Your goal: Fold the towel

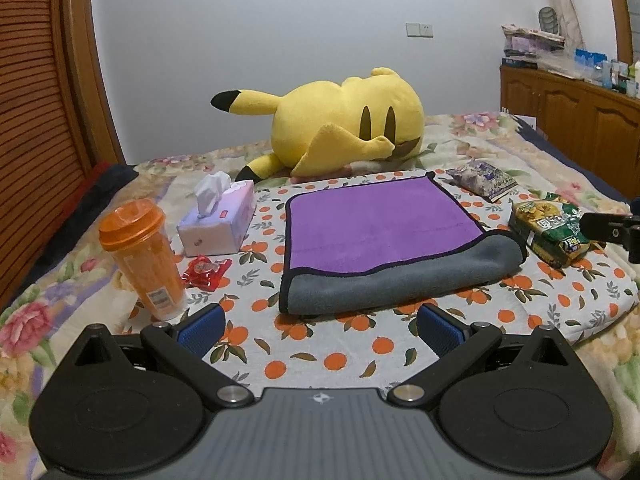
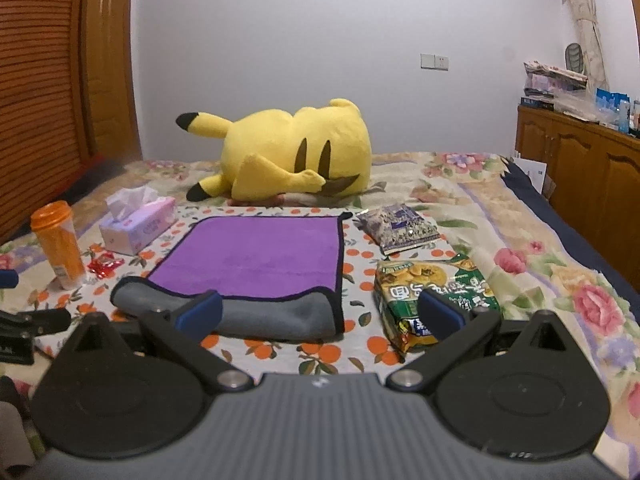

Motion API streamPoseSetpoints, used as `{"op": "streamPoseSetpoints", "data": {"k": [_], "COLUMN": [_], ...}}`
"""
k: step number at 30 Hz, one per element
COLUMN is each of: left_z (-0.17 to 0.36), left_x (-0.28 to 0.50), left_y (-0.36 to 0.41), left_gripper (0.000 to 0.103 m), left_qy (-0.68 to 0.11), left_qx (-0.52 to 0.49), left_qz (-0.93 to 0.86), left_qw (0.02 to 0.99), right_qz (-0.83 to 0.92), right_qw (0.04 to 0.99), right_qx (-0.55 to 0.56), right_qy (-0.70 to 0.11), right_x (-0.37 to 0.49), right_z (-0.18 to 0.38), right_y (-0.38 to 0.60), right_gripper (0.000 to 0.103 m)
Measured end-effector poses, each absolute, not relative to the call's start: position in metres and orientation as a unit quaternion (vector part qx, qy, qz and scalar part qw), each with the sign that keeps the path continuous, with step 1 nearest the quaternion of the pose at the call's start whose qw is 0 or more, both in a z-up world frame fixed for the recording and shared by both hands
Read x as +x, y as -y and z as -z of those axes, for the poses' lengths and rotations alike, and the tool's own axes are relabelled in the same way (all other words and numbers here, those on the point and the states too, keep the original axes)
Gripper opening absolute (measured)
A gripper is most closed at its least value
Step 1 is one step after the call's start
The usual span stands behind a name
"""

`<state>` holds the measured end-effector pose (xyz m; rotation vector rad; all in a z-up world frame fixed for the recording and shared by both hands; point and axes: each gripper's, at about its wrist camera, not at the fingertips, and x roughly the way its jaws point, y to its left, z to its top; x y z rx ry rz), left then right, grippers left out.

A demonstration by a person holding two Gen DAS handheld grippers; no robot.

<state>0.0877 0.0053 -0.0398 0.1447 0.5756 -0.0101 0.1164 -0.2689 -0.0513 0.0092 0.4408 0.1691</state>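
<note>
A towel (image 1: 380, 232), purple on one side and grey on the other with a black hem, lies folded on an orange-print cloth (image 1: 320, 360) on the bed. Its near edge is a rolled grey fold (image 1: 400, 280). It also shows in the right wrist view (image 2: 260, 256). My left gripper (image 1: 320, 330) is open and empty, hovering just in front of the towel's near edge. My right gripper (image 2: 320, 314) is open and empty, near the towel's near right corner; its left finger (image 2: 200, 312) overlaps the grey fold in view.
An orange bottle (image 1: 144, 256), tissue box (image 1: 220, 220) and red wrapper (image 1: 206, 272) lie left of the towel. A green snack bag (image 2: 432, 296) and a purple packet (image 2: 400, 228) lie right. A yellow plush (image 1: 344, 120) lies behind. Wooden cabinets (image 2: 580, 160) stand far right.
</note>
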Motion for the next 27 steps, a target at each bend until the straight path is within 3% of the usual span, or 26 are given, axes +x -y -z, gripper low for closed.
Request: {"op": "streamPoseSetpoints", "data": {"k": [22, 27], "left_z": [0.055, 0.058], "left_x": [0.139, 0.149], "left_y": [-0.020, -0.025], "left_gripper": [0.103, 0.096], "left_qy": [-0.306, -0.310], "left_qx": [0.047, 0.041], "left_qz": [0.018, 0.023], "left_qw": [0.951, 0.950], "right_qz": [-0.120, -0.125], "right_qw": [0.960, 0.957], "right_qx": [-0.017, -0.018], "right_qy": [-0.254, -0.260], "right_x": [0.165, 0.175], "right_z": [0.063, 0.067], "right_y": [0.257, 0.254], "right_gripper": [0.103, 0.103]}}
